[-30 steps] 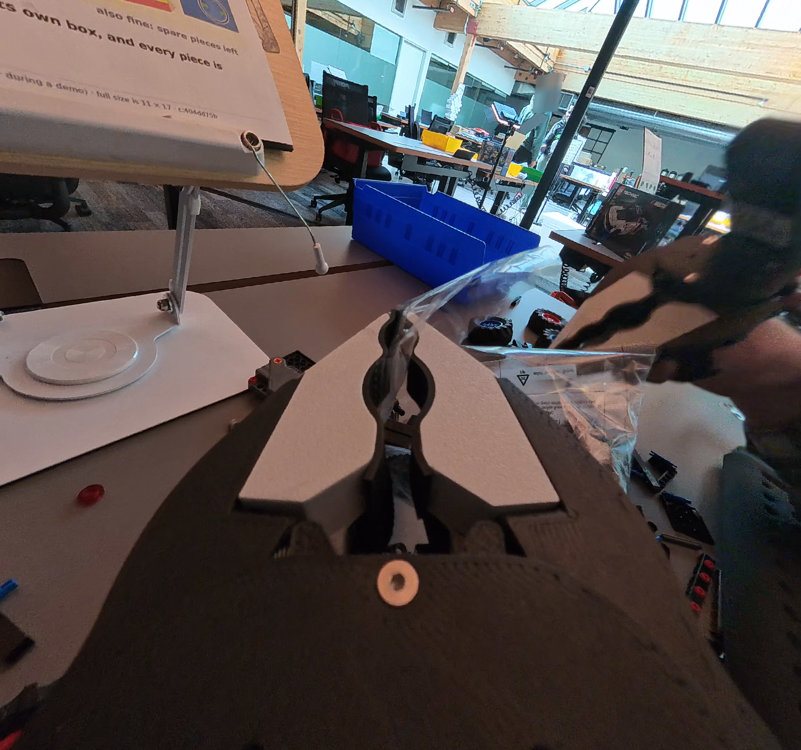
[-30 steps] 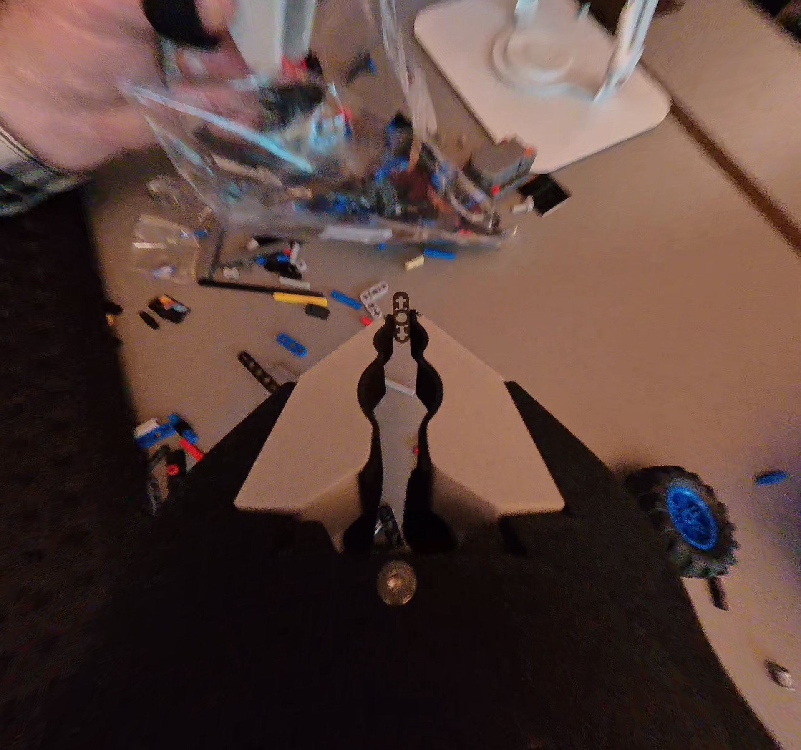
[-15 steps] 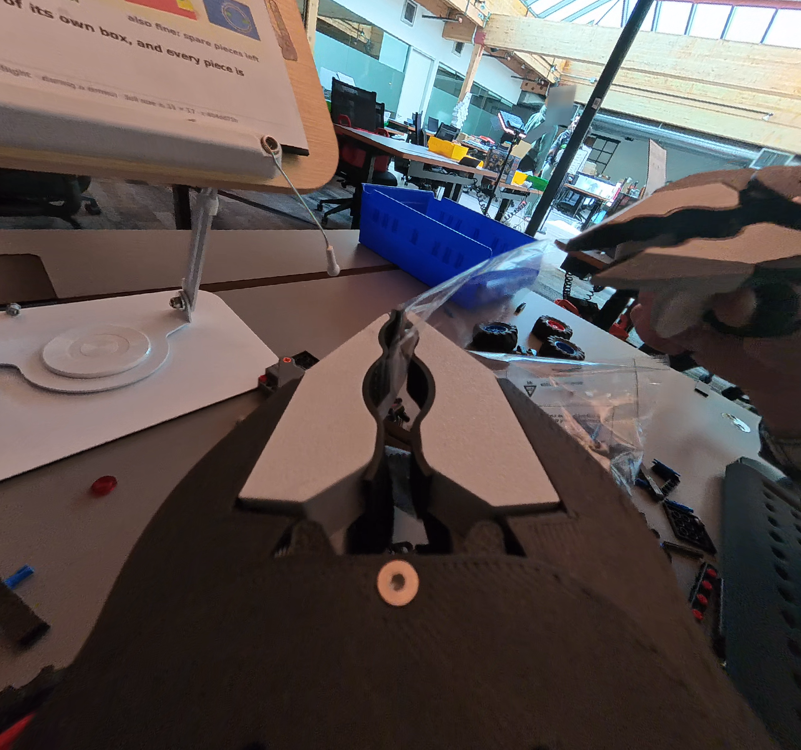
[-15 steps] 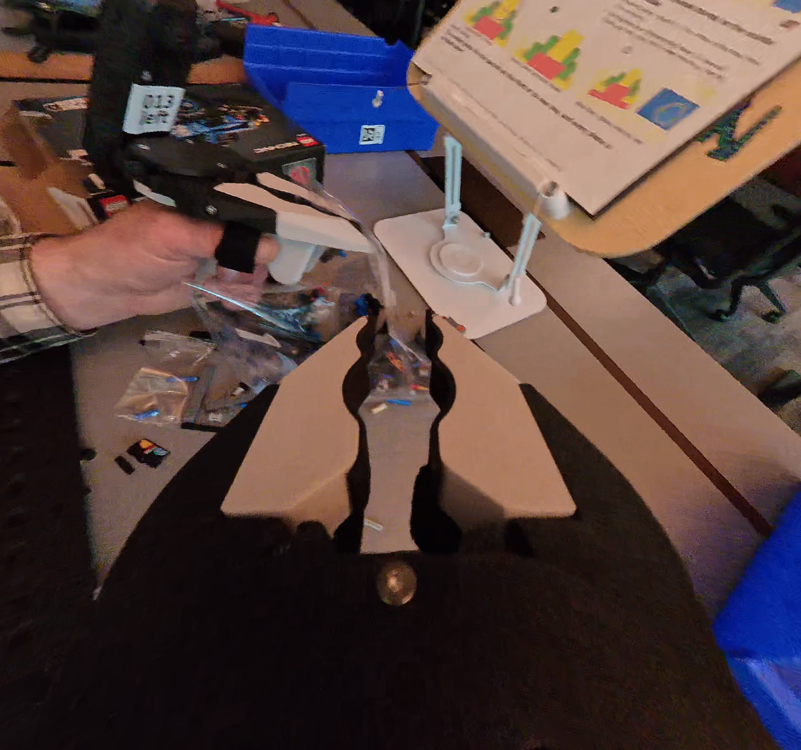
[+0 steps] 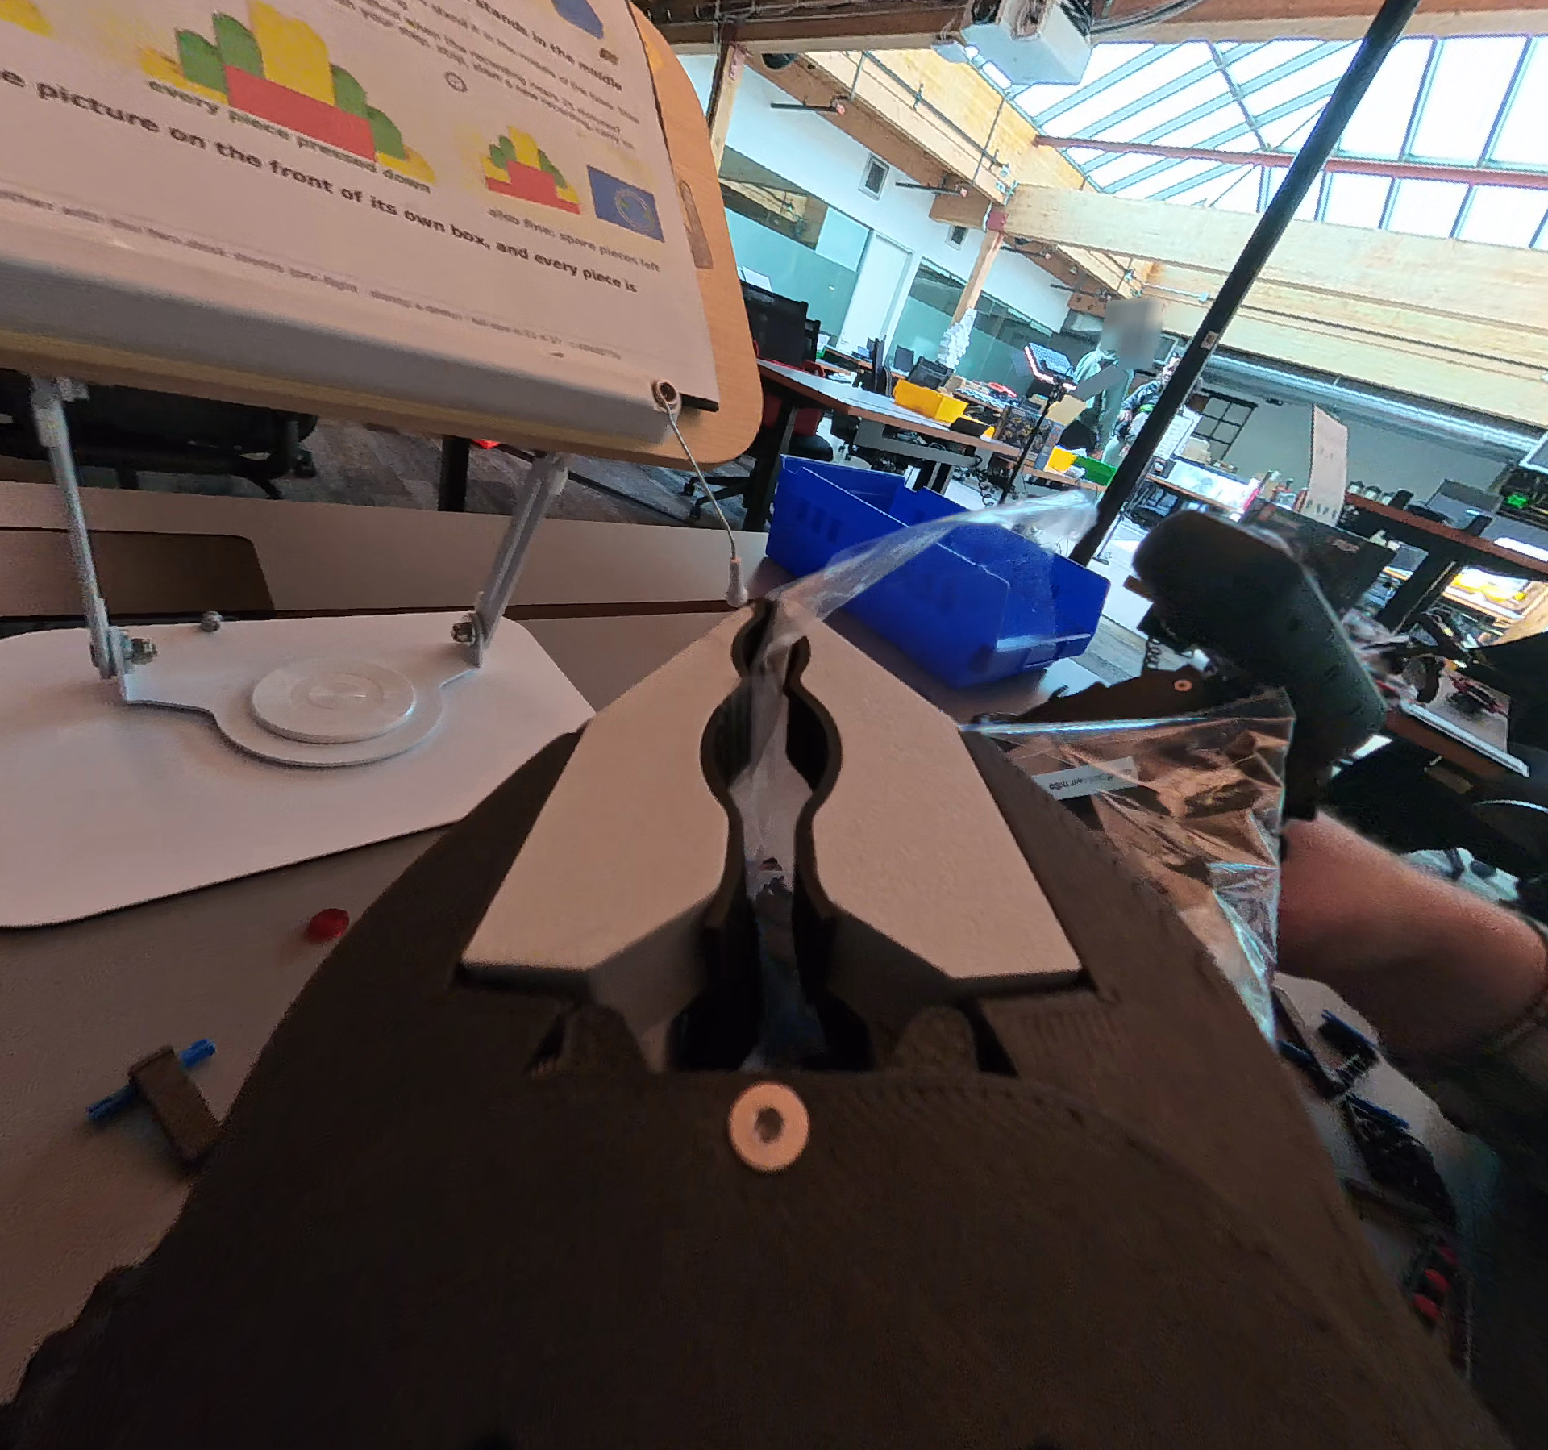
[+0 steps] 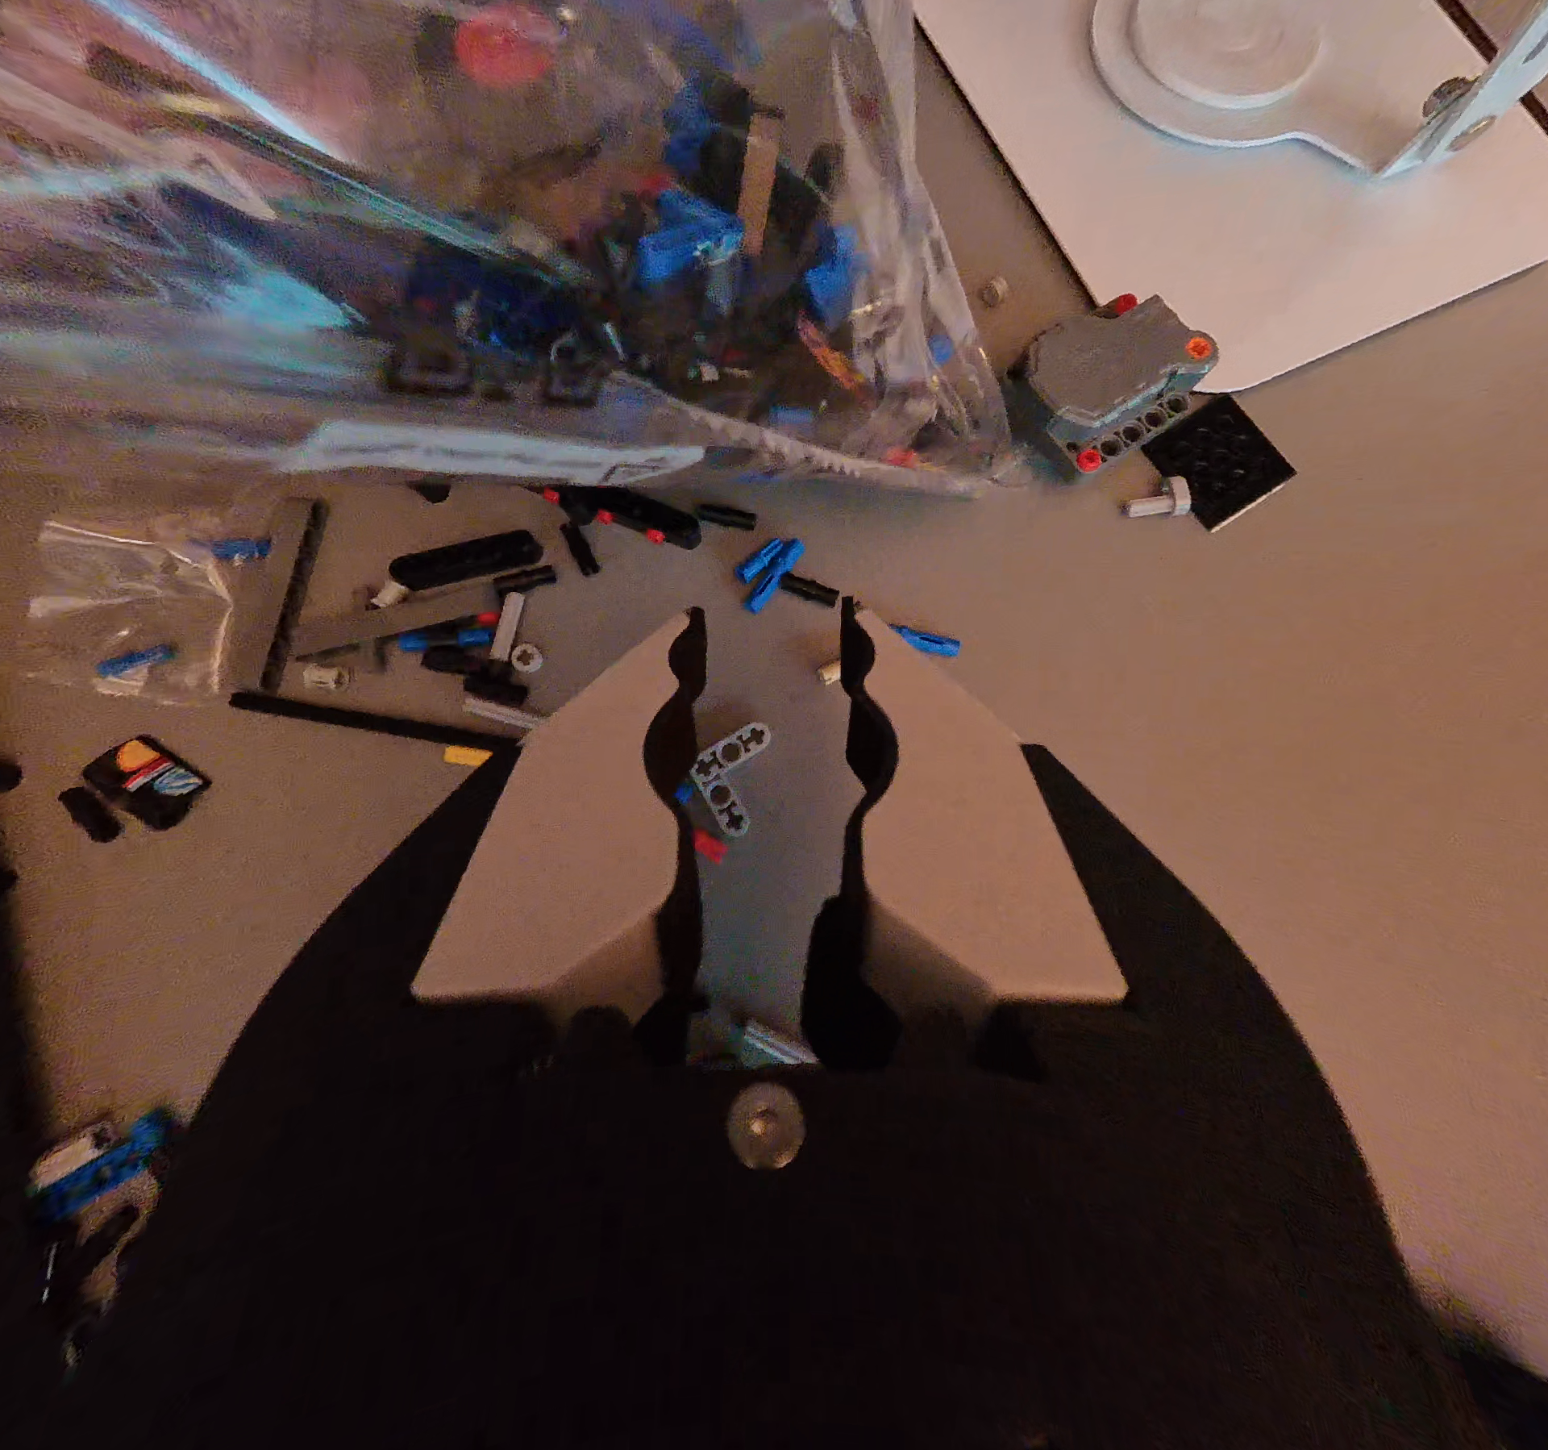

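Grey table strewn with small building pieces. Left gripper is clamped on the clear bag's top edge, film running between its fingers, bag hanging to their right. Right gripper is spread and empty above a grey L-piece seen between its fingers; loaded bag ahead, grey motor block ahead-right.

The clear bag runs off the top and left edges, its small pieces blurred together; the printed sheet is cropped too.
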`<move>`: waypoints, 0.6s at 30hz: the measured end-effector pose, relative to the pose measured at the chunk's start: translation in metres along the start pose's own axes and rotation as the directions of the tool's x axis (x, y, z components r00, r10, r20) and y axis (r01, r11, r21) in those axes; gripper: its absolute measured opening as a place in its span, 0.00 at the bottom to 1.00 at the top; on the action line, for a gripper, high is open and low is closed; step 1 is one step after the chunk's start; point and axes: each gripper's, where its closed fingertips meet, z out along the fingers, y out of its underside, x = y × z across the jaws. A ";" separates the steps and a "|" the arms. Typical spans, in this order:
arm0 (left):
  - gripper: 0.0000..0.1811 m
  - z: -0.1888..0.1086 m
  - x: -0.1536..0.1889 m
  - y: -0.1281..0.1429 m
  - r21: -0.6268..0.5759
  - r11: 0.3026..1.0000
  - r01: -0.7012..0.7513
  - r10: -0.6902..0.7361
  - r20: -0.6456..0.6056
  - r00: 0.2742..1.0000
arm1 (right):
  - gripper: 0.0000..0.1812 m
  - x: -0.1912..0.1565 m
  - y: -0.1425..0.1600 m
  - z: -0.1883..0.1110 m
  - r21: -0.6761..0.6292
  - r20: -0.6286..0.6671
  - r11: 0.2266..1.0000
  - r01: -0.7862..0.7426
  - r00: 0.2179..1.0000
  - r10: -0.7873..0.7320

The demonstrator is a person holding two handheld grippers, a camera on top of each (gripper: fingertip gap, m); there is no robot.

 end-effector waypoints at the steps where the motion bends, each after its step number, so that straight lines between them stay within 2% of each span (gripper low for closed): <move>1: 0.00 -0.001 -0.001 -0.001 0.007 1.000 0.004 -0.004 0.004 1.000 | 0.17 0.001 0.000 0.006 -0.013 -0.006 1.000 0.000 1.000 0.000; 8: 0.00 -0.002 -0.001 -0.003 0.010 1.000 0.009 -0.009 -0.001 1.000 | 0.13 -0.001 0.006 0.033 -0.087 0.025 0.996 -0.028 0.999 0.030; 14: 0.00 -0.001 0.000 -0.001 0.003 1.000 0.008 -0.008 -0.006 1.000 | 0.04 -0.005 0.002 0.036 -0.082 0.035 0.996 -0.024 0.999 0.027; 18: 0.00 -0.001 0.000 -0.001 0.002 1.000 0.009 -0.009 -0.008 1.000 | 0.04 -0.006 0.002 0.034 -0.078 0.038 0.996 -0.034 0.999 0.037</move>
